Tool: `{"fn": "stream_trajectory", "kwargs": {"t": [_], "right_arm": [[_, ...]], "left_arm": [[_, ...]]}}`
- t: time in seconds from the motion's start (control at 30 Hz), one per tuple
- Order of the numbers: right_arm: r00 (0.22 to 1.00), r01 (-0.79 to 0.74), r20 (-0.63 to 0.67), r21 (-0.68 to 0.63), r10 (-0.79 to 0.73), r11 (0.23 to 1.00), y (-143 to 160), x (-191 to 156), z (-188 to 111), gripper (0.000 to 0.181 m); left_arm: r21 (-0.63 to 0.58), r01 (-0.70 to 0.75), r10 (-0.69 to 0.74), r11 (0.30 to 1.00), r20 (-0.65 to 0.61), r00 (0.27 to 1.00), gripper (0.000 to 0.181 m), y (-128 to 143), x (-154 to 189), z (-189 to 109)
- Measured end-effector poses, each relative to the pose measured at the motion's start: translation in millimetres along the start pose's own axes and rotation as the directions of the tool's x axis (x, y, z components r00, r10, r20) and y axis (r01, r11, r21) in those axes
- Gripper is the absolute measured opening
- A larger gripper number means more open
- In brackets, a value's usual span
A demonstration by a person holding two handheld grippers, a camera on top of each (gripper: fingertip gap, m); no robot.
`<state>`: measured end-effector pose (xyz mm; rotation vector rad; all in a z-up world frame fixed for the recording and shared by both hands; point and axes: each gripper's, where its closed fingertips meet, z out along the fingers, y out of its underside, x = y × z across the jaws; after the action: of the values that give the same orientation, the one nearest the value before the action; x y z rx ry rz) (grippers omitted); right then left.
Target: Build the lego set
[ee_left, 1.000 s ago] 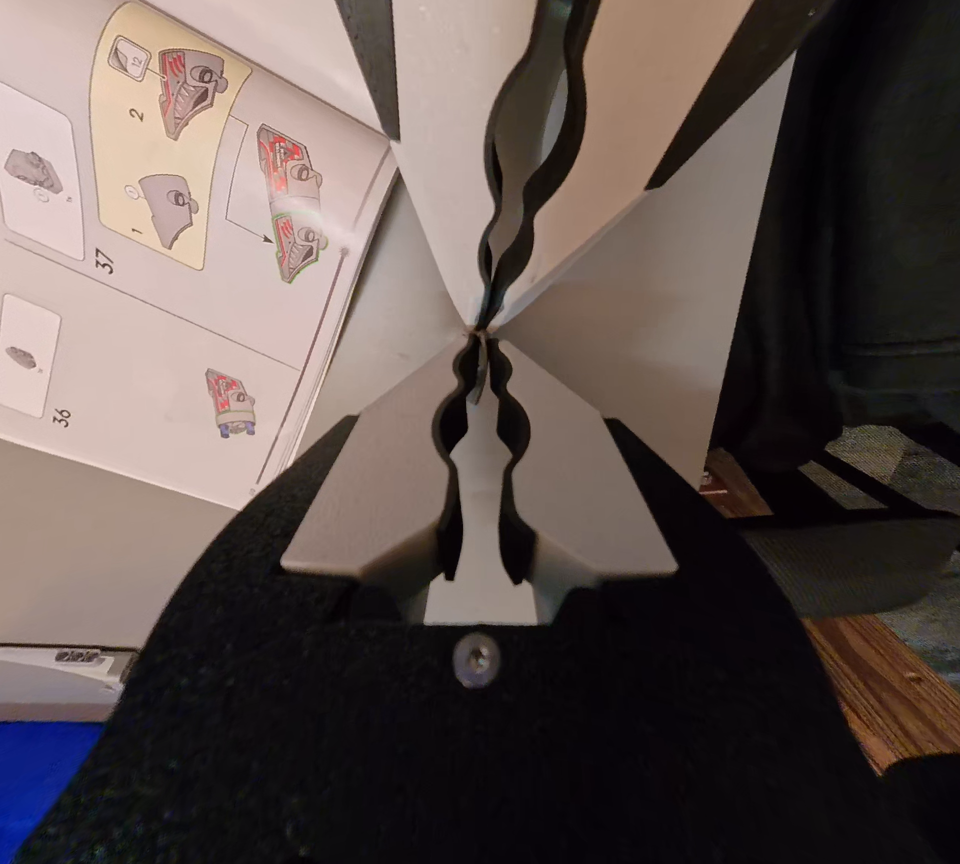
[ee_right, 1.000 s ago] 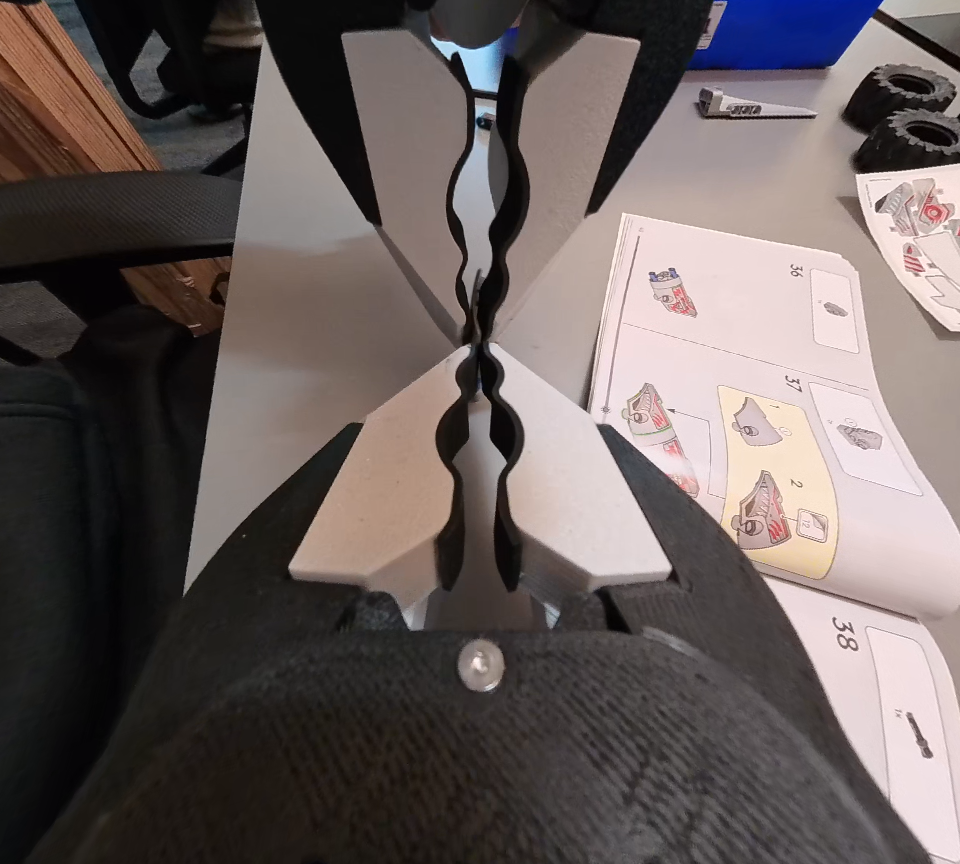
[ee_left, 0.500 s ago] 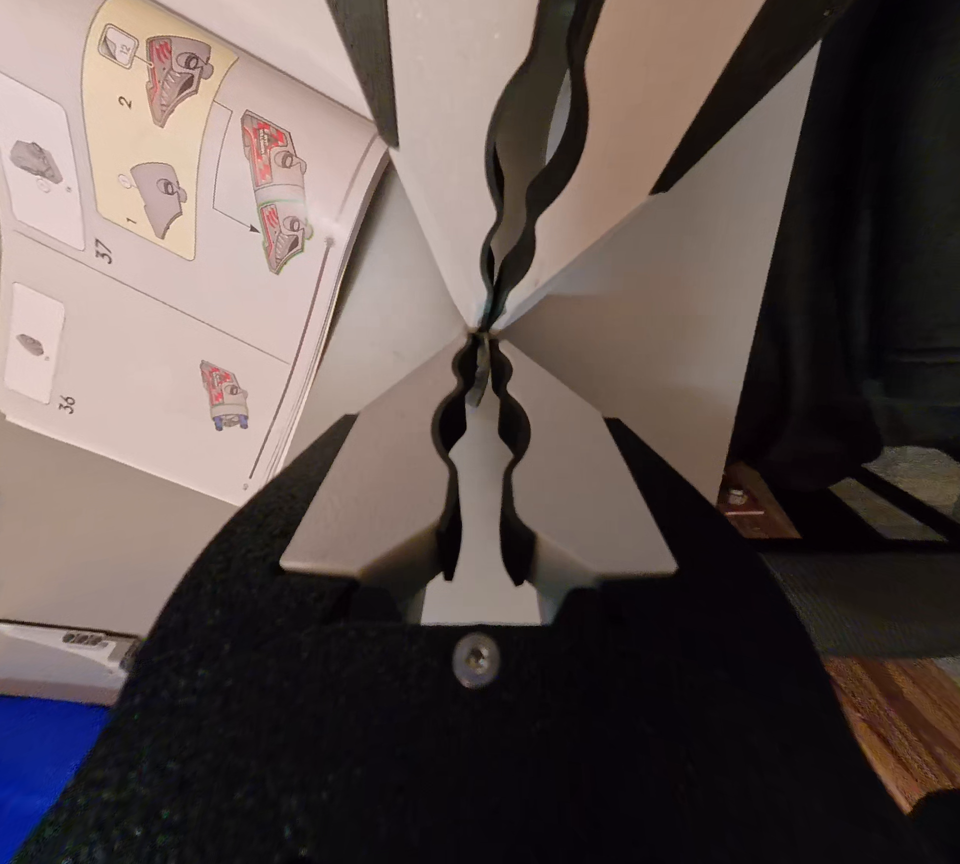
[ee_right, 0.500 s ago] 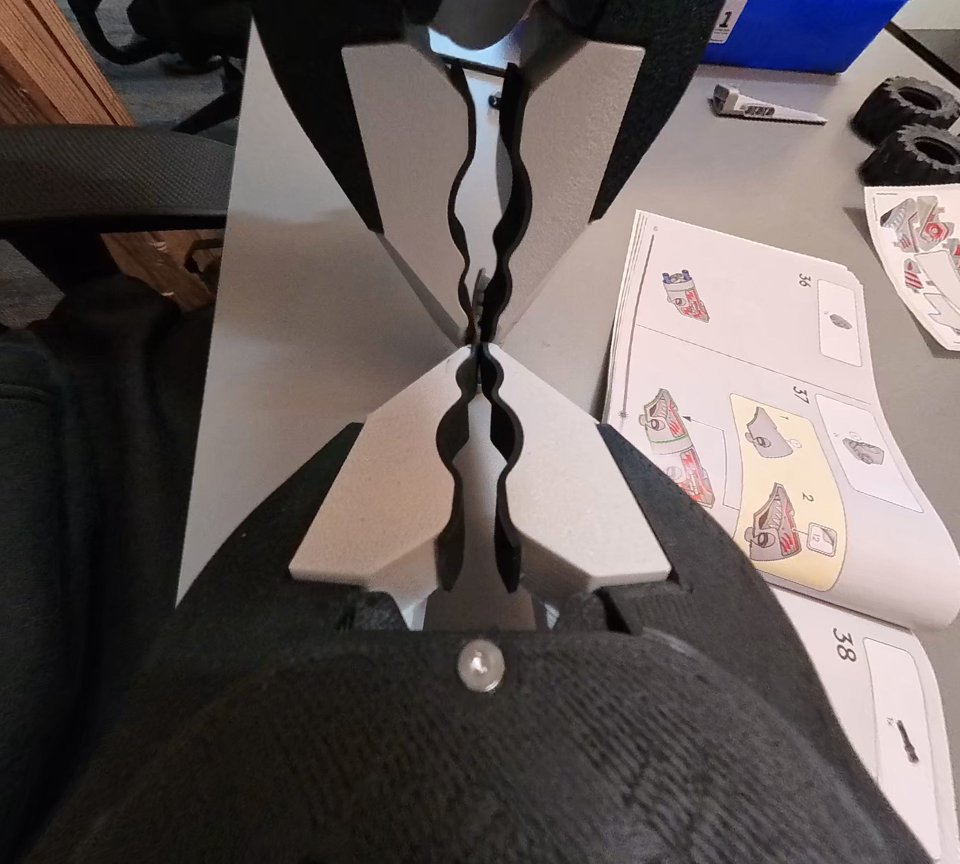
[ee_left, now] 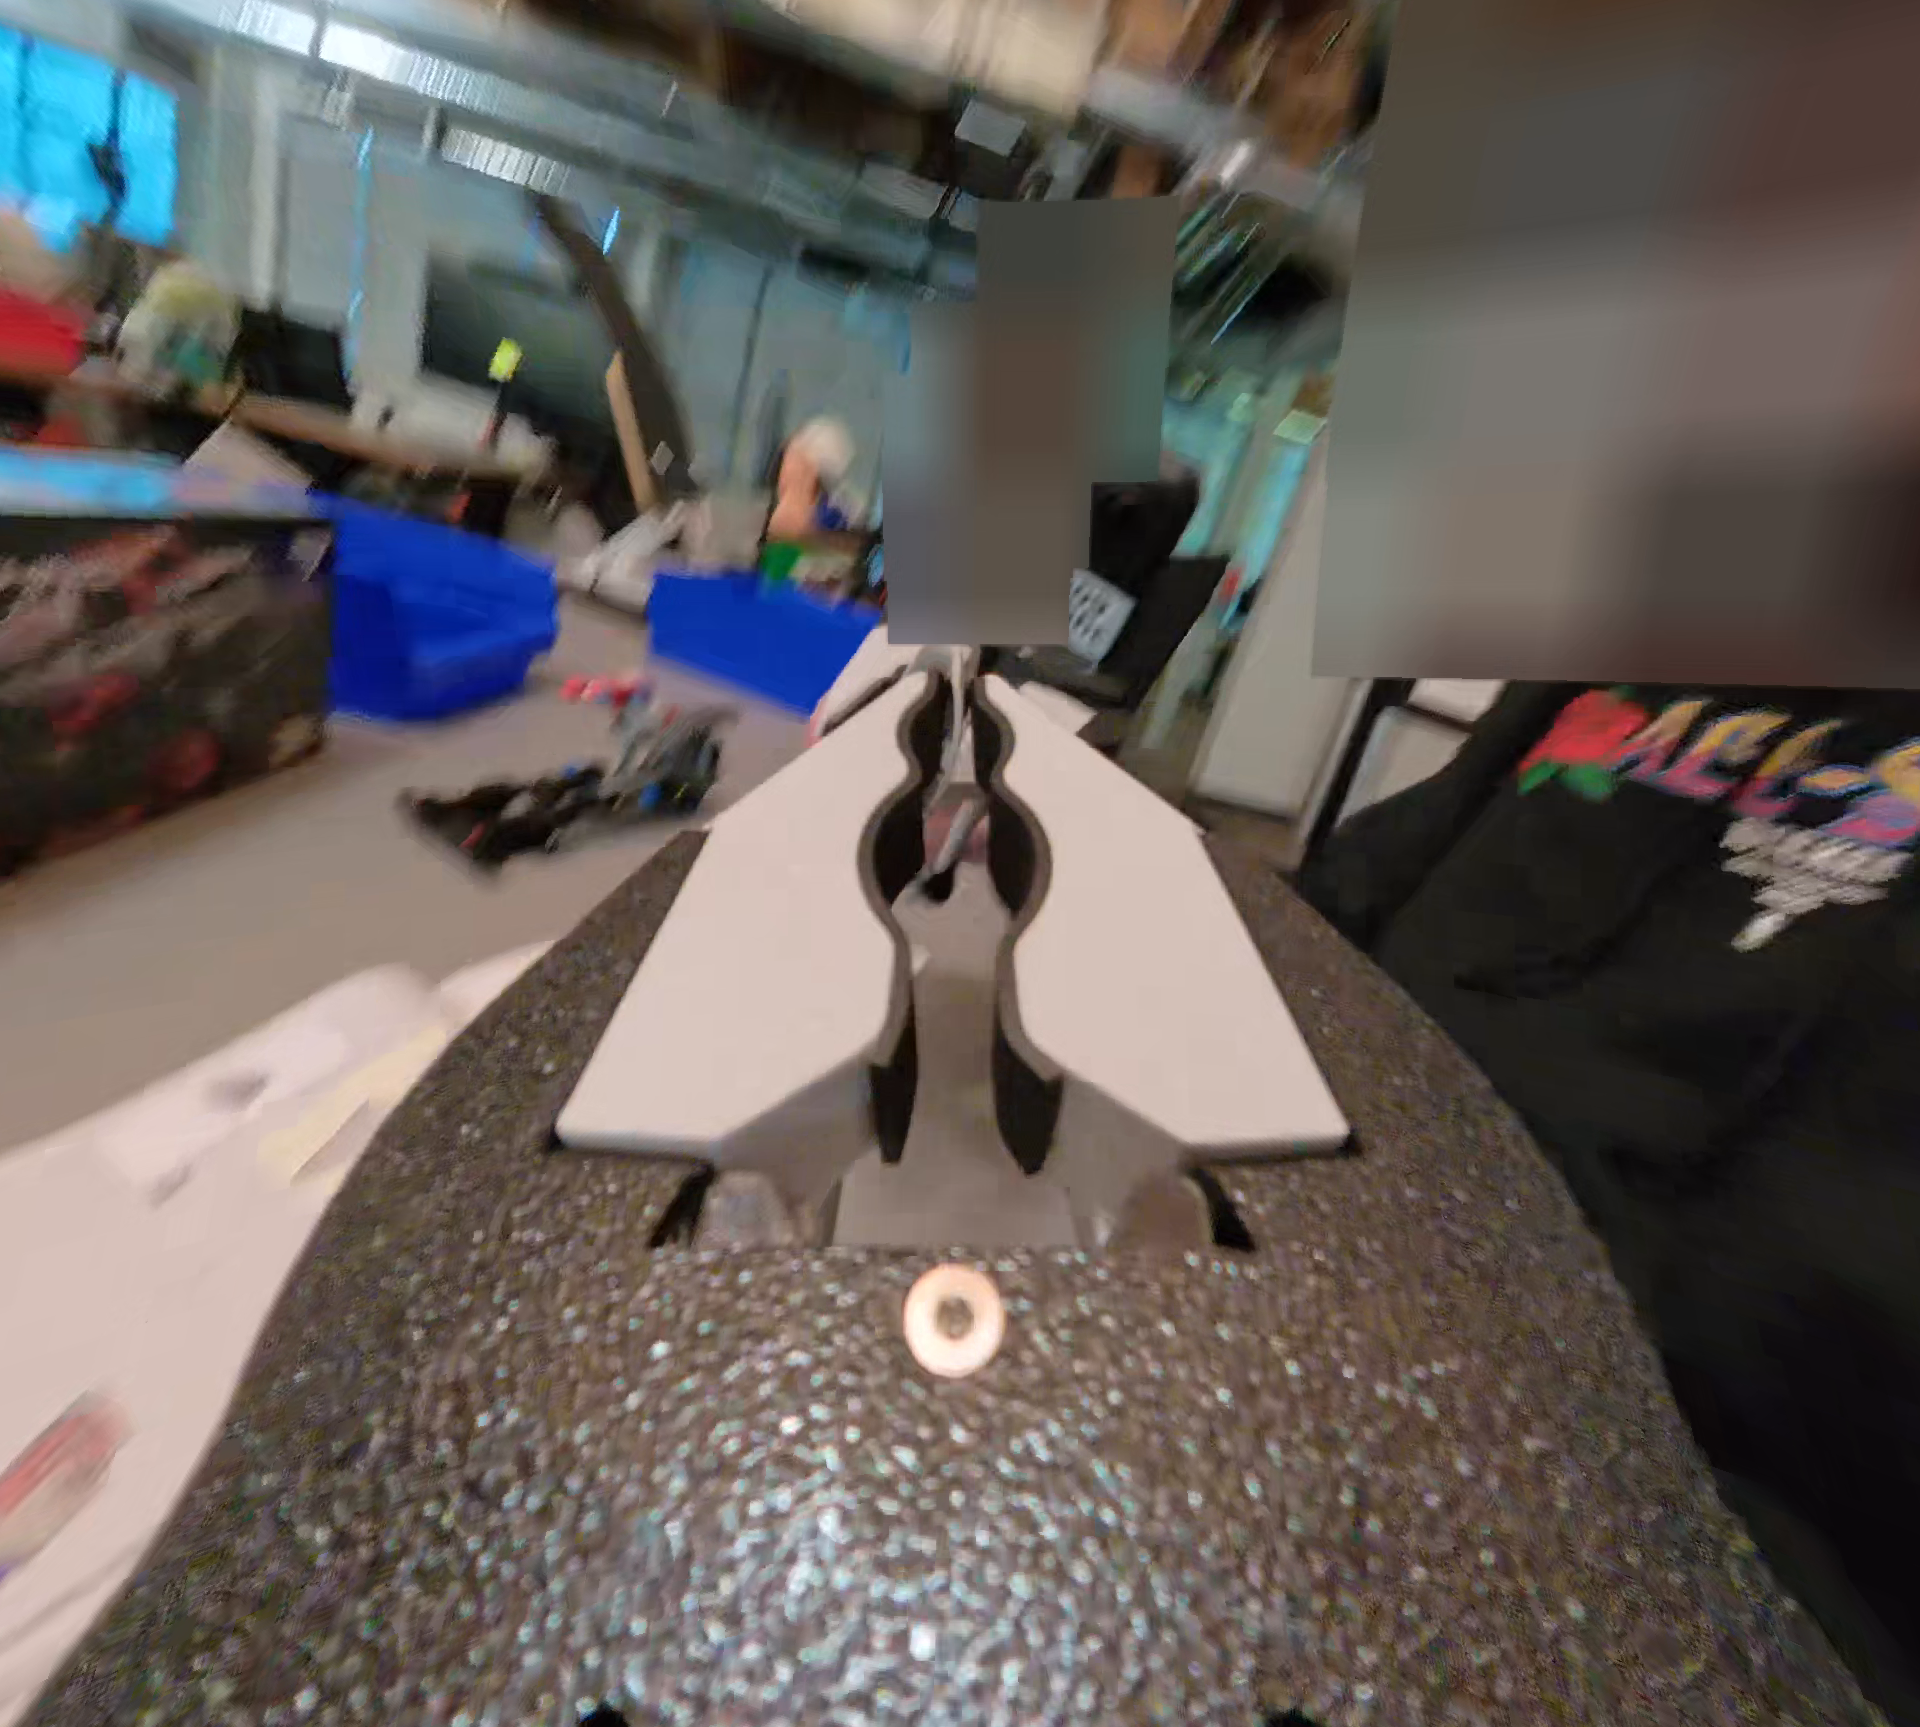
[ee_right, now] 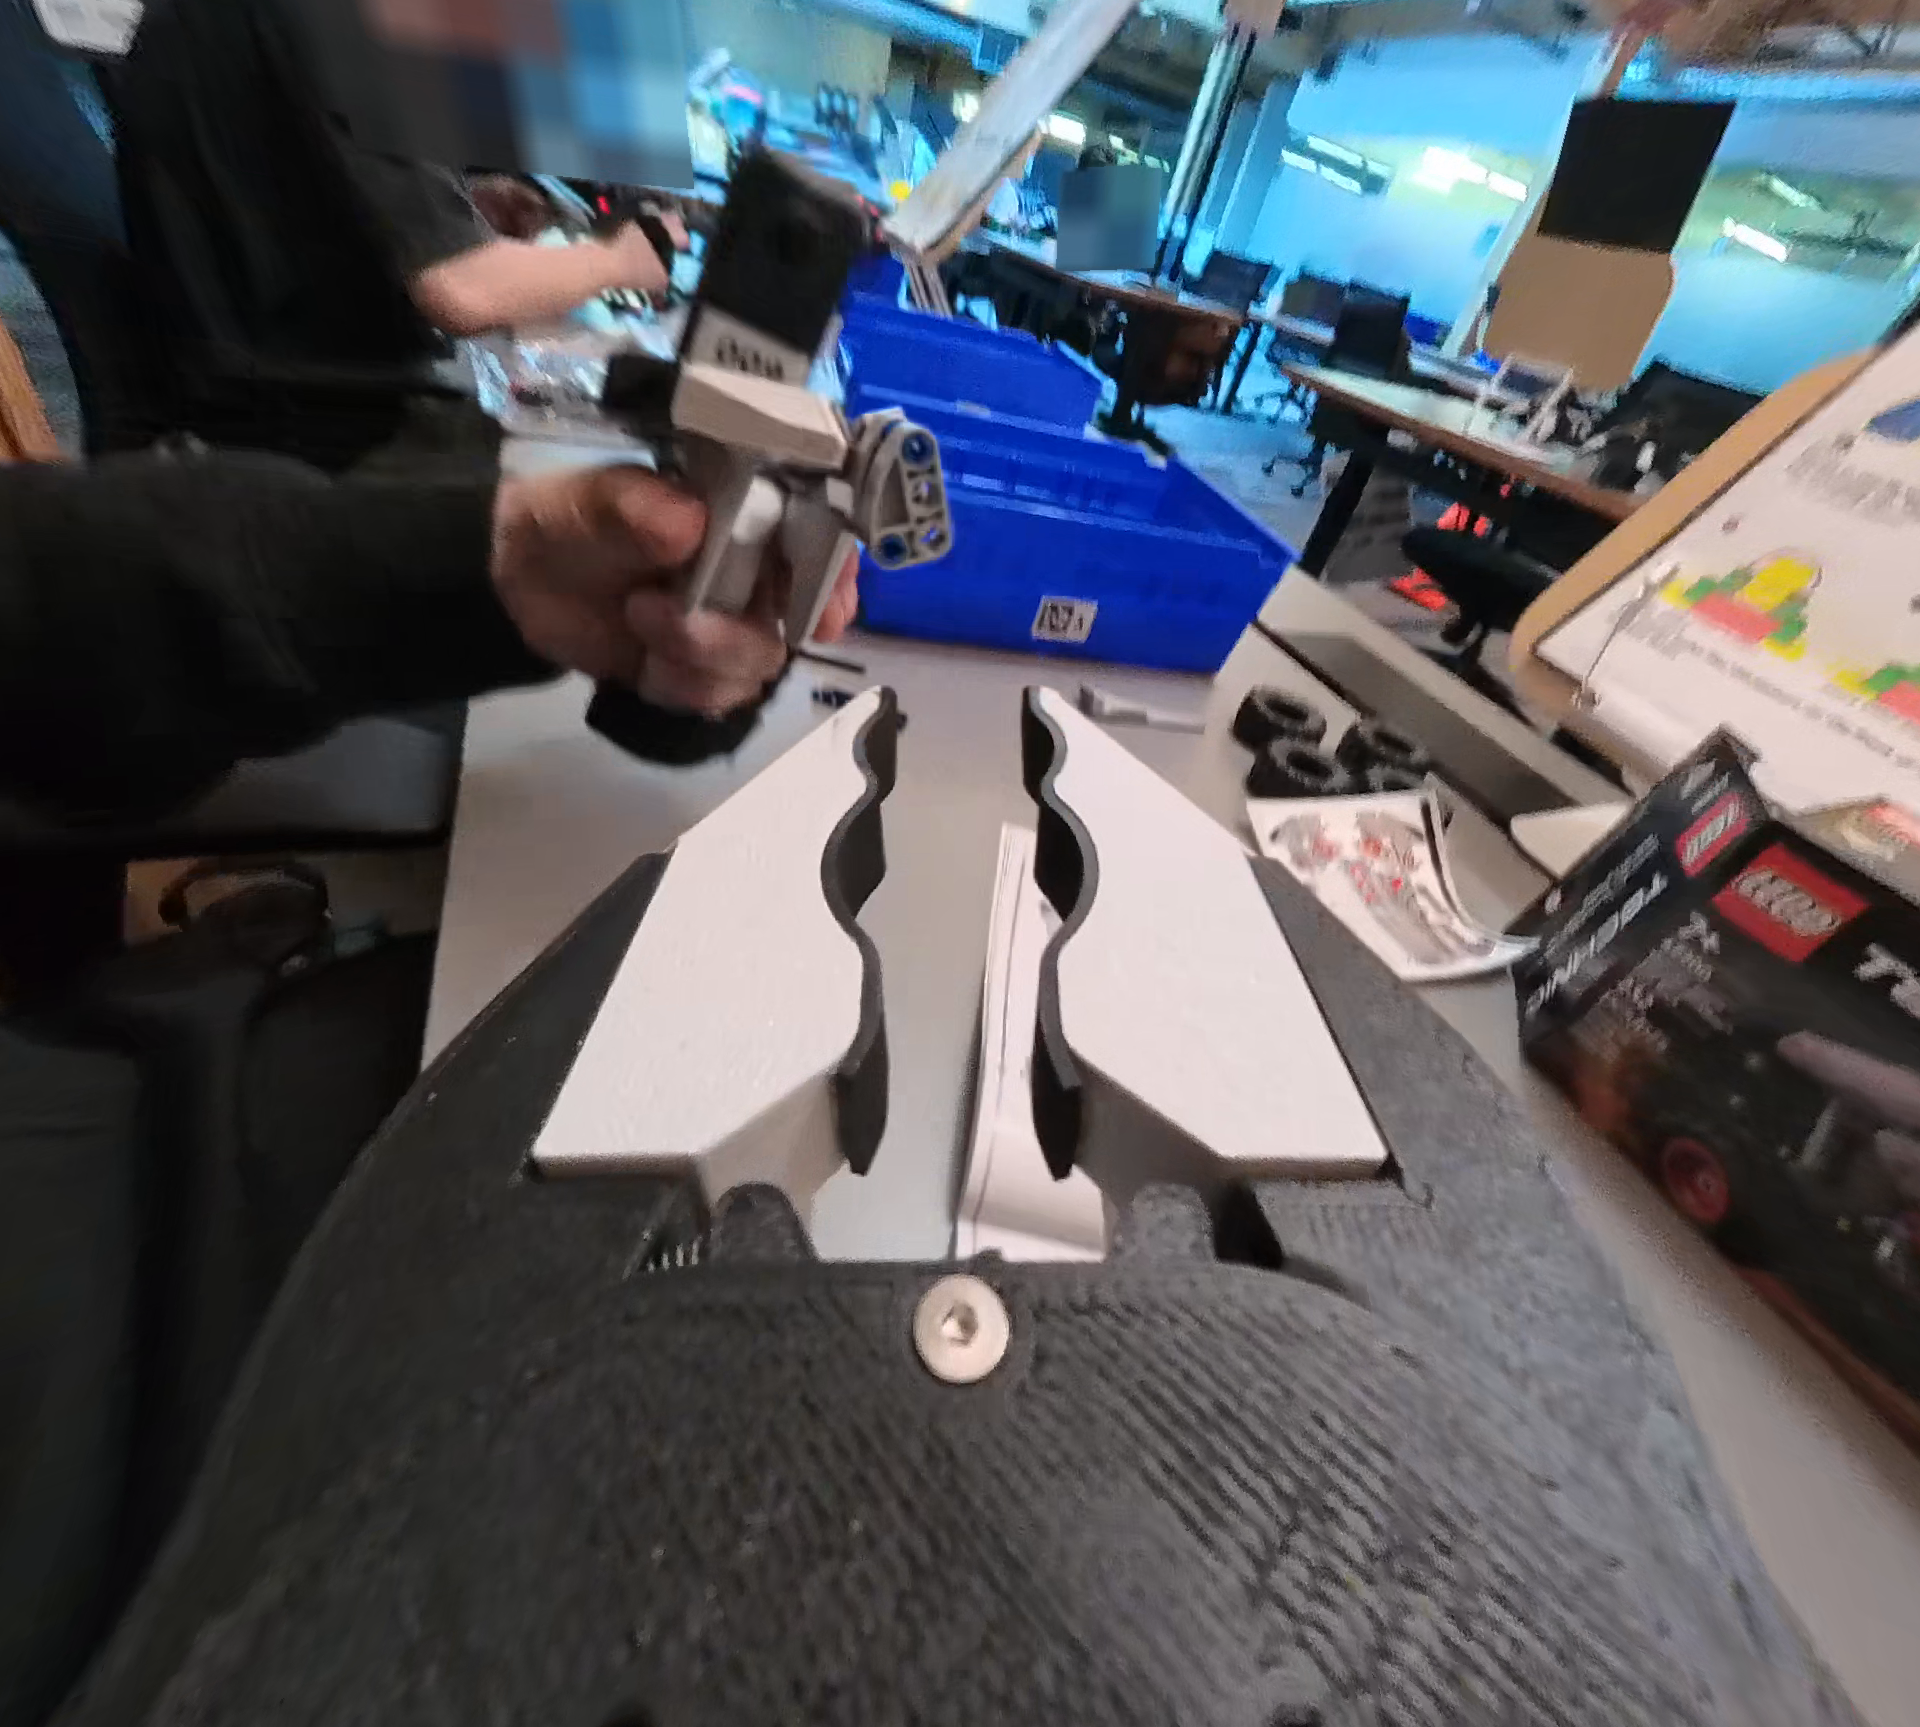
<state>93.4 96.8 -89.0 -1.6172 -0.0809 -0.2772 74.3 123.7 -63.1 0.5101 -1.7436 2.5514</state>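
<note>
Our left gripper (ee_right: pixel 902 488) sat at centre left of the right wrist frame, raised off the grey table (ee_right: pixel 582 804), its fingers closed on a grey lego piece (ee_right: pixel 906 493) with blue pins. In its own blurred view the left gripper (ee_left: pixel 956 690) had its tips nearly together on that piece (ee_left: pixel 951 742). Our right gripper (ee_right: pixel 961 711) stood well open and held nothing. The lego box (ee_right: pixel 1704 981) lay at right, black tyres (ee_right: pixel 1320 747) and a sticker sheet (ee_right: pixel 1361 856) beside it, blue bins (ee_right: pixel 1039 524) behind.
</note>
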Motion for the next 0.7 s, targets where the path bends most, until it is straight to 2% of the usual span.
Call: {"fn": "stream_trajectory", "kwargs": {"t": [0.1,0.2,0.33,0.4,0.5,0.57,0.63,0.7], "right_arm": [[0.999,0.003,0.035,0.067,-0.005,0.998,-26,-1,-1,0.022],[0.990,-0.022,0.138,0.113,0.007,0.993,-40,-9,0,0.023],[0.990,-0.033,0.142,0.148,0.011,0.988,-41,-1,0,0.018],[0.998,-0.003,0.067,0.169,-0.009,0.986,-41,9,1,0.018],[0.988,0.148,-0.066,0.154,-0.140,0.977,-37,20,5,0.032],[0.963,0.233,-0.165,0.115,-0.213,0.966,-32,30,7,0.034],[0.948,0.267,-0.208,0.098,-0.242,0.959,-27,33,13,0.038],[0.932,0.272,-0.258,0.042,-0.253,0.961,-16,41,19,0.041]], "left_arm": [[0.120,0.004,0.009,0.993,-0.107,0.994,0.000,-8,12,2],[0.132,-0.037,0.052,0.991,-0.112,0.992,0.001,-4,11,7],[0.133,-0.084,0.097,0.987,-0.095,0.991,0.001,-5,7,12],[0.124,-0.094,0.100,0.988,-0.041,0.994,0.000,-5,-3,15],[0.145,-0.110,0.096,0.983,0.100,0.990,0.000,-10,-24,19],[0.206,-0.109,0.068,0.973,0.198,0.978,0.000,-18,-36,19],[0.283,-0.111,0.027,0.953,0.285,0.958,0.000,-27,-45,17],[0.350,-0.083,-0.027,0.933,0.299,0.954,0.001,-28,-47,18]]}}
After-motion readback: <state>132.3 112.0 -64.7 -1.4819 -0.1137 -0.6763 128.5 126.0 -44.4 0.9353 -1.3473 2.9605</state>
